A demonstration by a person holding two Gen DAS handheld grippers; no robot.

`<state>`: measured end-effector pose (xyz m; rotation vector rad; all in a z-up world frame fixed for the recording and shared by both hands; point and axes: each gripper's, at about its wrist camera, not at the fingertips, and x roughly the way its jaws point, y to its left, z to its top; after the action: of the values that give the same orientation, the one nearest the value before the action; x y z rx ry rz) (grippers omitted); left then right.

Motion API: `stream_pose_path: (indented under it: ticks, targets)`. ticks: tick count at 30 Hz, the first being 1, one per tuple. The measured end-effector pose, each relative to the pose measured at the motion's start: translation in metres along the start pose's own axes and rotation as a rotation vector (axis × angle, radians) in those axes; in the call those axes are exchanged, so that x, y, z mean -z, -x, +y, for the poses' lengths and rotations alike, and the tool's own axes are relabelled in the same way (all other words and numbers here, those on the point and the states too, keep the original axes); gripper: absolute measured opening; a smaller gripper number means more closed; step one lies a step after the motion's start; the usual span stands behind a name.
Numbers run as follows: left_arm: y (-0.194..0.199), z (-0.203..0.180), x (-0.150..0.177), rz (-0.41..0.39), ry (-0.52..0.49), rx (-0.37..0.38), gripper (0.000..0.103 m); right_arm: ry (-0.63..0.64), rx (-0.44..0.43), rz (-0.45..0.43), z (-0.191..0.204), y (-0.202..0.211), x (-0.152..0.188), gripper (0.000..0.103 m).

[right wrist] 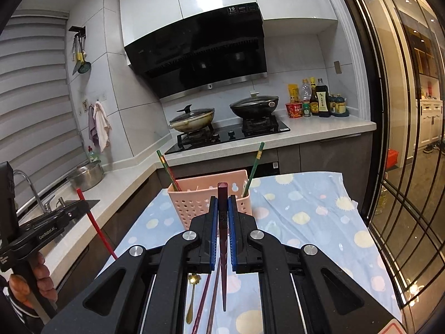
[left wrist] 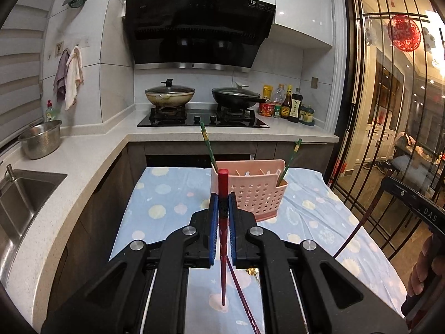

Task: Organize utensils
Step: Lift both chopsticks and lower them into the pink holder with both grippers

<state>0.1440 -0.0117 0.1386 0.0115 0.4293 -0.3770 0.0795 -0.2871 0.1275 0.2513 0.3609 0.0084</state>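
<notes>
While clamped in left gripper (left wrist: 223,208), red chopstick (left wrist: 223,183) before caddy (left wrist: 258,192), right gripper (right wrist: 223,208) clamping maroon chopstick (right wrist: 222,194), spoon (right wrist: 191,295) behind caddy

Chopsticks (left wrist: 207,146) in basket (left wrist: 250,192) — stove (left wrist: 203,117) behind

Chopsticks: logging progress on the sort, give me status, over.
Left claw shut on red chopstick. Right claw shut on maroon chopstick. Pink holder ahead, two green chopsticks inside. Gold spoon on cloth.
</notes>
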Motion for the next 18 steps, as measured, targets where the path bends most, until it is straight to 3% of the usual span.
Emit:
stream_pose_path:
  ticks: [18]
  targets:
    - [-0.057, -0.017, -0.144, -0.169, -0.033, 0.019, 0.007, 0.001, -0.033, -0.154, 0.02, -0.09, -0.136, 0.007]
